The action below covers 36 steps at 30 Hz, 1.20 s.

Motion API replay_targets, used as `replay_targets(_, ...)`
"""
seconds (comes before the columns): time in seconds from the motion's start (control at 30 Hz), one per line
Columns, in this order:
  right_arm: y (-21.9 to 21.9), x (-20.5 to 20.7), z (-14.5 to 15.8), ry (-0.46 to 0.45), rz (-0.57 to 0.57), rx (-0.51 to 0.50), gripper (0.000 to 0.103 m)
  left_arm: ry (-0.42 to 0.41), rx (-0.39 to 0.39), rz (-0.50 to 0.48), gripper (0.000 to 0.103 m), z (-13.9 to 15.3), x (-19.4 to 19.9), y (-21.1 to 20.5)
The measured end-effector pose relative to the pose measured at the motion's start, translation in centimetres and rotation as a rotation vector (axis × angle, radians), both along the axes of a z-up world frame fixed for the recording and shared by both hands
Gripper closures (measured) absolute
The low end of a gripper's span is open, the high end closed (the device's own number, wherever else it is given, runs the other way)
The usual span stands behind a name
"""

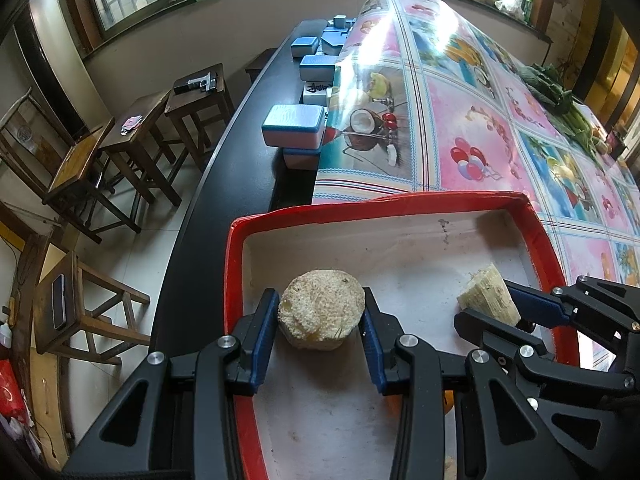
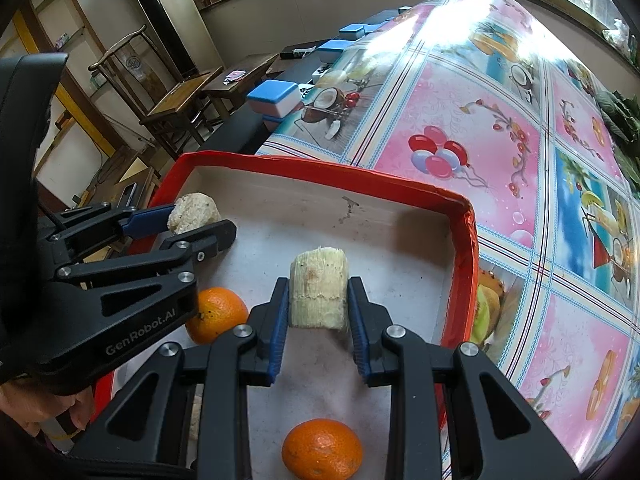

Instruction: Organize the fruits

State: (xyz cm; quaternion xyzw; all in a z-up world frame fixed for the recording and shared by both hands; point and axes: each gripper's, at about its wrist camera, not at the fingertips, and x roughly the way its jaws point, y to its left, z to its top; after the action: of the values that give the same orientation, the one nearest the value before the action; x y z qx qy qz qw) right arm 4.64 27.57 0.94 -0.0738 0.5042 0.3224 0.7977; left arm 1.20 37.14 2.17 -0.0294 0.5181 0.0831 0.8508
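A: Currently logged in the red-rimmed tray (image 2: 466, 240): left gripper (image 1: 322, 316) pinching a round pale chunk (image 1: 322, 314) near the tray's far-left corner; right gripper (image 2: 318, 304) pinching a fibrous cut piece (image 2: 319, 288) mid-tray.

B: Oranges?

A: Two, one orange (image 2: 216, 314) left of the cut piece, another orange (image 2: 322, 450) nearer the tray's front. Risk: crumbly flesh breaking under squeeze, or slipping on lift.

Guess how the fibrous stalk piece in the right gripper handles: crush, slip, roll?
The stalk piece looks woody and fibrous, so probably stiff, unlikely to crush. Its rough peeled surface should grip the right gripper pads well. Cylindrical, so likely to roll if laid sideways in the tray.
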Motion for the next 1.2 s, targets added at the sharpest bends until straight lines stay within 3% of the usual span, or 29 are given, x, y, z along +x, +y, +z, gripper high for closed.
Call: replay_targets(1.2,0.18,-0.19,0.03,-0.015,0.000,-0.012,0.072,-0.009,0.002,0.014,0.064,0.17,-0.26,0.03)
